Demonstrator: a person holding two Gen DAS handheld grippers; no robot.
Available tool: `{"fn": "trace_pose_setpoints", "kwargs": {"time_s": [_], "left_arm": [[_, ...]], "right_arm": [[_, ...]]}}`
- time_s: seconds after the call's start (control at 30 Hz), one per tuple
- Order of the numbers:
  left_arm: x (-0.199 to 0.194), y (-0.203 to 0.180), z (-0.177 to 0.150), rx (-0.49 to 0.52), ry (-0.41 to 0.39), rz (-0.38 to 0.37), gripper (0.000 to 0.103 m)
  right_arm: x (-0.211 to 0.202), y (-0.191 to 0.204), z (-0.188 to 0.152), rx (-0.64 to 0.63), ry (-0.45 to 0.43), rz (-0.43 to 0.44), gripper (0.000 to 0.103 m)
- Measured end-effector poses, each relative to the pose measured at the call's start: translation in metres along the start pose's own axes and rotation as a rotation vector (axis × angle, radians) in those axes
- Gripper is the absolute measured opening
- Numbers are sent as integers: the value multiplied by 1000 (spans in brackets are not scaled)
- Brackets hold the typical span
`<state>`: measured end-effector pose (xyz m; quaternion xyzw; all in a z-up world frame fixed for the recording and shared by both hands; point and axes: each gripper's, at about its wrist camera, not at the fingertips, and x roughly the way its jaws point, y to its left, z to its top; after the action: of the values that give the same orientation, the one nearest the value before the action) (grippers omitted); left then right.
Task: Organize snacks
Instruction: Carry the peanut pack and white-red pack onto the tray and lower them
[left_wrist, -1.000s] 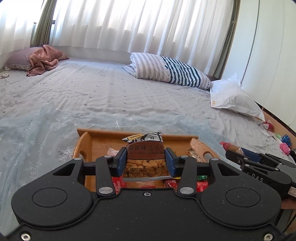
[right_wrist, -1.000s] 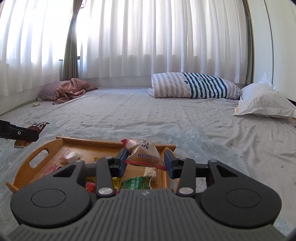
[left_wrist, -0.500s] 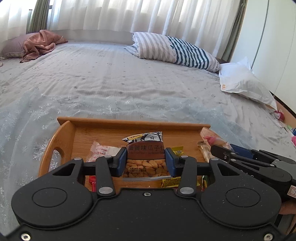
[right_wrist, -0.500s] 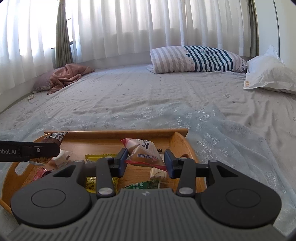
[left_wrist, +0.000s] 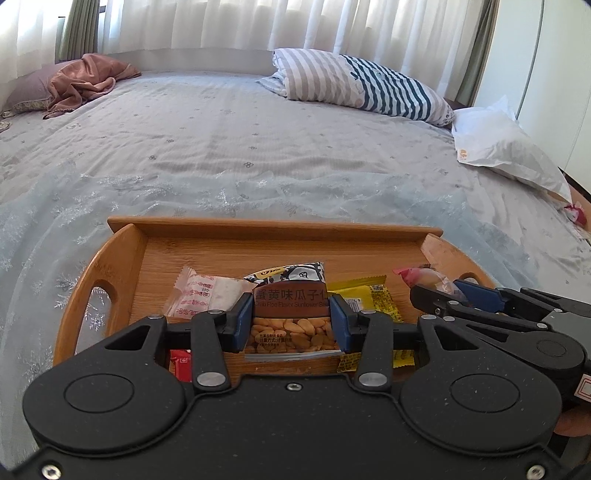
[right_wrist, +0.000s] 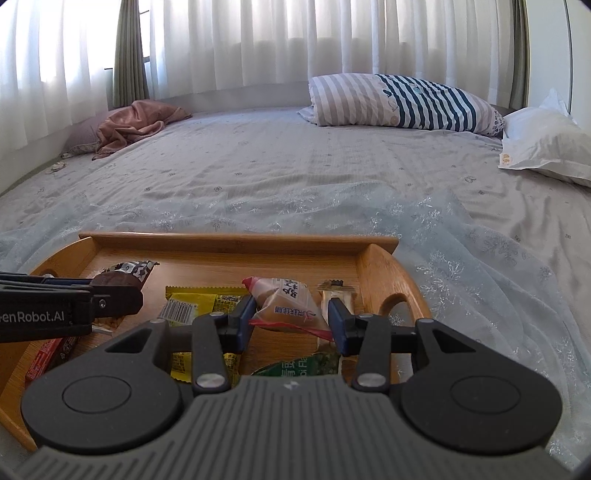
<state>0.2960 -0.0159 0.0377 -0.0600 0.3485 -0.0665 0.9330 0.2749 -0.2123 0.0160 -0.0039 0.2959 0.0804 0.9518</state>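
The left gripper body hides the wooden tray's near edge and most of a red packet.

The left black two-finger gripper with blue pads points forward and downward, its jaws clamped on a brown sunflower-seed packet. Beside it, the right black gripper pinches a tan, red-edged snack pouch.

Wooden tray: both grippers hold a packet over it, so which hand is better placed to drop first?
Probably the left. The left gripper holds the brown sunflower-seed packet over bare board in the wooden tray. The right gripper holds its pink-edged packet above other wrappers.
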Motion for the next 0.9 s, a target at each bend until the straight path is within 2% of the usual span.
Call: {"fn": "trace_pose_setpoints", "kwargs": {"time_s": [0.9], "left_arm": [[16, -2, -10, 30, 25, 25, 42]], "right_arm": [[11, 12, -1, -59, 44, -10, 50]]}}
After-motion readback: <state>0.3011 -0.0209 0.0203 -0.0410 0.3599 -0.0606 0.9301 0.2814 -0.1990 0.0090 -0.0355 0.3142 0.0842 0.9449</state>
